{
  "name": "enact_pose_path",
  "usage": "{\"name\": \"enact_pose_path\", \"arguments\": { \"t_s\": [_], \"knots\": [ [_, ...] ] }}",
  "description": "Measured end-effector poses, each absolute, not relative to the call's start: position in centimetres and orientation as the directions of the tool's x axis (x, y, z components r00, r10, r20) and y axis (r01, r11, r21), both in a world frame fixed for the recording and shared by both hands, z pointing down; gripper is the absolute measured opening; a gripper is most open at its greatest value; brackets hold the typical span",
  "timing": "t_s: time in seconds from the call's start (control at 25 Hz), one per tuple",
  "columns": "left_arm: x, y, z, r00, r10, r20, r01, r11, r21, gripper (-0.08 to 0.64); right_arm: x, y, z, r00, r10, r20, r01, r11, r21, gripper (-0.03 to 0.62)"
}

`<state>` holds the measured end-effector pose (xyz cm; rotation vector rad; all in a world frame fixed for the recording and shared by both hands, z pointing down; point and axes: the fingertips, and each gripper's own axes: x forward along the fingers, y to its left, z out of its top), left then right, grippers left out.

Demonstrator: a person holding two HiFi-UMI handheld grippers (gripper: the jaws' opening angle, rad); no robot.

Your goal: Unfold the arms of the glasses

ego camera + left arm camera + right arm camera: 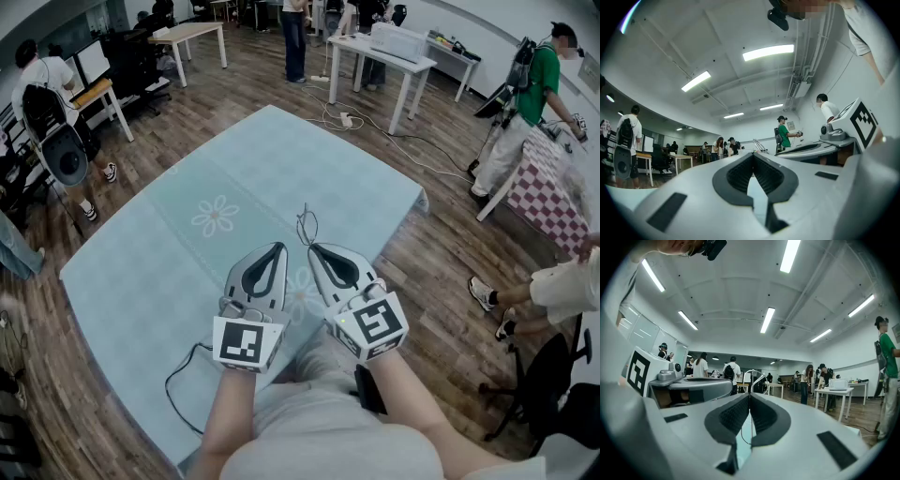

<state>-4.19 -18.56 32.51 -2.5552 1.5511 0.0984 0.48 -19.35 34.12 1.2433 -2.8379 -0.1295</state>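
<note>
Table under a pale blue cloth with a daisy print filled most of the head view; wood floor around it, several people standing at desks further off. I had both tools side by side over the near end of the cloth, tips pointing away from me. Left gripper: jaws closed tight, pad against pad in its own view, nothing between them. Right gripper: jaws also narrowed to contact, with a thin wire running down through the gap behind the tips. The glasses stood right at that tip, thin frame rising above it; probably pinched by one arm, though the wire was too fine to be sure. Dark cable lay on the cloth at near left.
</note>
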Motion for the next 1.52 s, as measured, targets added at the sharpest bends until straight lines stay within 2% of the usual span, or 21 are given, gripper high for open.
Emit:
{"name": "enact_pose_path", "arguments": {
  "t_s": [0.52,1.52],
  "knots": [
    [-3.2,-18.9,32.8,0.445,-0.891,-0.091,-0.895,-0.437,-0.092,0.009,1.4,-19.1,34.3,-0.698,-0.715,0.03,-0.709,0.697,0.102,0.011],
    [-4.1,-18.9,33.4,0.455,-0.886,-0.084,-0.89,-0.451,-0.069,0.009,1.3,-20.1,36.2,-0.741,-0.659,0.125,-0.671,0.724,-0.16,0.01]
  ]
}}
